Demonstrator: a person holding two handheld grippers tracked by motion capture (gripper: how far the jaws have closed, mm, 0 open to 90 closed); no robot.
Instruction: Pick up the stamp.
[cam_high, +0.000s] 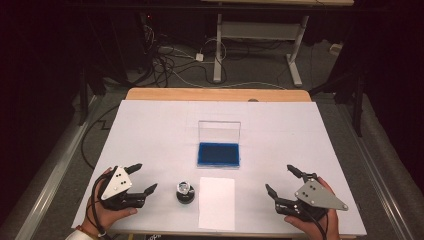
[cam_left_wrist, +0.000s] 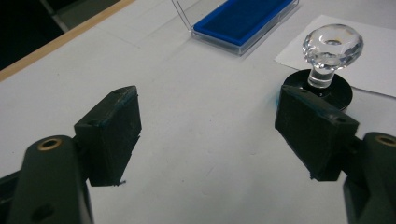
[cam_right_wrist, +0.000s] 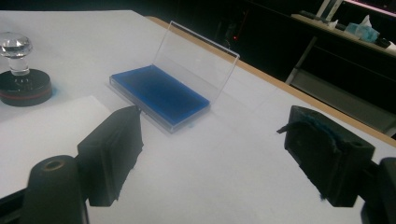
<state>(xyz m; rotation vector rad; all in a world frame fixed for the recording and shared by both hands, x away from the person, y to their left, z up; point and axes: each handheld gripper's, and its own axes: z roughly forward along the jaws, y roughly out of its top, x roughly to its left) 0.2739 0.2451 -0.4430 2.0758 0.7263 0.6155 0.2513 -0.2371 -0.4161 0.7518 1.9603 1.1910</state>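
Both my tools rest at the near edge of the white counter (cam_high: 150, 130), a stamp with a clear faceted knob (cam_high: 184, 192) standing between them. My left tool (cam_high: 145, 178) sits just left of the stamp, jaws spread wide with nothing between them; in the left gripper view the stamp (cam_left_wrist: 327, 60) stands just beyond the right-hand jaw, apart from it, its black base flat on the counter. My right tool (cam_high: 281, 181) waits well to the right of the stamp, jaws likewise wide apart and empty.

Just right of the stamp lies a blank sheet of paper (cam_high: 217, 202). Beyond the stamp, toward the counter's middle, the blue ink pad (cam_high: 218, 154) lies open, its clear lid (cam_high: 219, 131) standing upright behind it. The right gripper view shows the same pad (cam_right_wrist: 161, 93) with the stamp (cam_right_wrist: 18, 74) off to its left.

As I read it, the work is at its opening step: nothing has been picked up, the paper looks unmarked, and the stamp is still to be grasped. The next move calls for my left tool to shift a little toward the stamp, bring the jaws either side of the narrow neck under the knob, and close squarely. The knob is smooth and rounded, so an off-centre pinch could tip the stamp over.
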